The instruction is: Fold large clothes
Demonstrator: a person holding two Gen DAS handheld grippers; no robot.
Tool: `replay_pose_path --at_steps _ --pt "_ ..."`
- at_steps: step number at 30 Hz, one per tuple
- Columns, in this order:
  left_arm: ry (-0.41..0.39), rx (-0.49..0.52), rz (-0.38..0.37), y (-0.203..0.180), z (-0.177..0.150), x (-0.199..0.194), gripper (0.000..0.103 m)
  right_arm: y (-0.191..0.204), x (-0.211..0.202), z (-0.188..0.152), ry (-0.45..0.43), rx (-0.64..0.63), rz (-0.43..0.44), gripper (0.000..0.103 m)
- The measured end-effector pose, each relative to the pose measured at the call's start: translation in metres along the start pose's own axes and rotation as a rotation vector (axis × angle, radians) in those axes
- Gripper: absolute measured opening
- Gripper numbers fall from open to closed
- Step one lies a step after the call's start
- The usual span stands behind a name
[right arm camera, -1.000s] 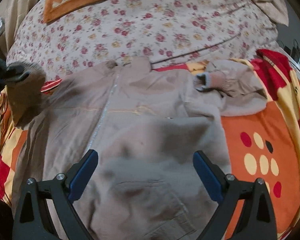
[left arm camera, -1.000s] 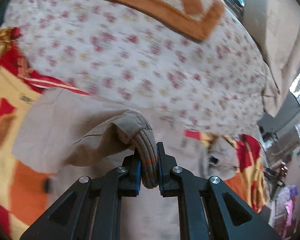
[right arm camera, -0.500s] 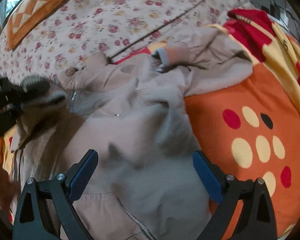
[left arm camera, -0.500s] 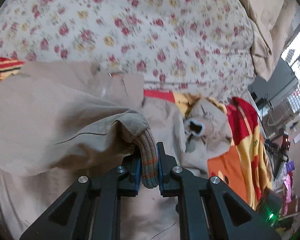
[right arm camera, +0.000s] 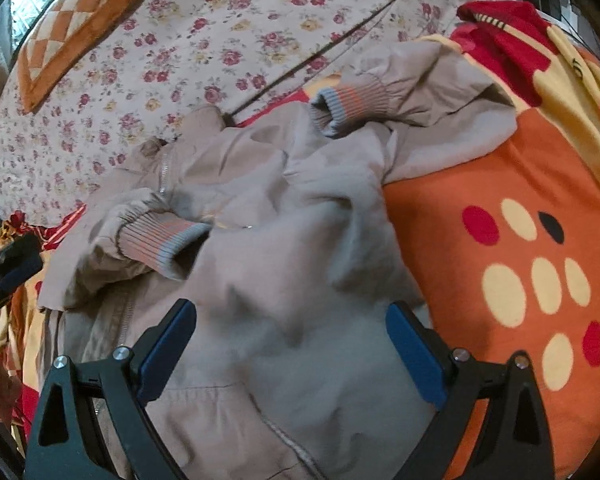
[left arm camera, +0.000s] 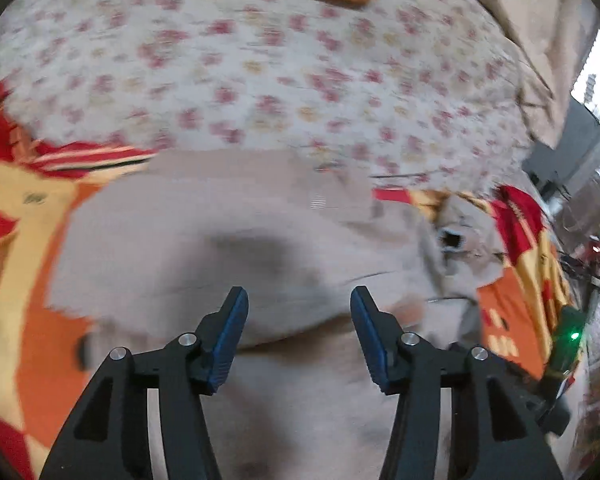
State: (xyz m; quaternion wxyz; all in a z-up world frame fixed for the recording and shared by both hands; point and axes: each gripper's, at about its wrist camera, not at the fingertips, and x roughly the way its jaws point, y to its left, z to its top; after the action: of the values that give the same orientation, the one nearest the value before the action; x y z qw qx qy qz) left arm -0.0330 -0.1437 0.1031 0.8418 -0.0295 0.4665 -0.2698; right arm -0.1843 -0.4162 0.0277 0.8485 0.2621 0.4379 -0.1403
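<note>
A beige zip-up jacket [right arm camera: 284,248] lies spread on a bed. Its left sleeve is folded across the chest, the ribbed cuff [right arm camera: 156,240] resting near the zipper. The right sleeve's ribbed cuff [right arm camera: 348,108] lies bent toward the collar. My right gripper [right arm camera: 292,344] is open and empty, hovering over the jacket's lower front. My left gripper [left arm camera: 298,332] is open and empty above the jacket [left arm camera: 228,240], in a blurred view; the far cuff [left arm camera: 450,240] shows at the right. The left gripper also shows at the left edge of the right wrist view [right arm camera: 16,272].
An orange, yellow and red blanket [right arm camera: 520,220] lies under the jacket. A floral sheet [right arm camera: 220,40] covers the bed beyond it, with an orange checked cushion [right arm camera: 72,24] at the far left. Room clutter [left arm camera: 580,320] stands off the bed's right side.
My left gripper has opened and let go of the sleeve cuff, which now lies folded across the jacket's chest. The left gripper has drawn back. The right gripper has stayed open.
</note>
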Motion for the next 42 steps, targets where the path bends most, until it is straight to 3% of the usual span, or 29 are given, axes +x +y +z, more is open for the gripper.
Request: replay_pose_path --at_steps 4,9,10,12,19,21,22,23,26,29,31,33,36,39,42 --pt "-0.008 -0.044 0.193 0.052 -0.019 -0.009 0.049 0.01 0.004 -0.004 0.006 -0.035 0.001 0.098" --pt "0.062 -0.123 0.408 0.115 -0.04 0.011 0.049 0.032 0.005 -0.007 0.003 -0.123 0.021 0.098" --pt "0.076 -0.169 0.412 0.128 -0.042 0.015 0.049 0.037 0.004 -0.007 -0.002 -0.144 0.027 0.098" --pt "0.052 -0.268 0.344 0.149 -0.045 0.015 0.051 0.051 0.001 -0.004 -0.011 -0.193 0.037 0.098" --pt "0.045 -0.235 0.356 0.148 -0.045 0.012 0.051 0.119 0.022 0.009 -0.034 -0.513 -0.048 0.096" --pt "0.035 -0.241 0.345 0.149 -0.047 0.01 0.051 0.131 0.041 0.009 0.019 -0.585 -0.057 0.065" --pt "0.034 -0.242 0.342 0.149 -0.045 0.011 0.051 0.134 0.048 0.009 0.044 -0.596 -0.061 0.022" --pt "0.033 -0.239 0.339 0.148 -0.045 0.011 0.051 0.133 0.052 0.01 0.057 -0.582 -0.062 0.014" --pt "0.034 -0.235 0.335 0.148 -0.045 0.013 0.051 0.121 0.028 0.024 -0.047 -0.462 0.026 0.014" --pt "0.028 -0.234 0.338 0.148 -0.045 0.013 0.051 0.11 0.004 0.037 -0.157 -0.426 -0.023 0.014" --pt "0.018 -0.23 0.344 0.147 -0.046 0.014 0.052 0.096 0.0 0.047 -0.177 -0.393 -0.083 0.014" --pt "0.011 -0.22 0.353 0.145 -0.047 0.014 0.053 0.08 0.009 0.053 -0.162 -0.342 -0.137 0.014" --pt "0.026 -0.214 0.353 0.143 -0.046 0.012 0.053 0.062 0.043 0.049 -0.036 -0.307 -0.109 0.017" --pt "0.023 -0.25 0.319 0.145 -0.044 -0.002 0.053 0.049 0.059 0.044 0.07 -0.284 -0.127 0.034" --pt "-0.033 -0.246 0.321 0.14 -0.039 -0.022 0.053 0.033 0.038 0.042 0.076 -0.245 -0.102 0.049"
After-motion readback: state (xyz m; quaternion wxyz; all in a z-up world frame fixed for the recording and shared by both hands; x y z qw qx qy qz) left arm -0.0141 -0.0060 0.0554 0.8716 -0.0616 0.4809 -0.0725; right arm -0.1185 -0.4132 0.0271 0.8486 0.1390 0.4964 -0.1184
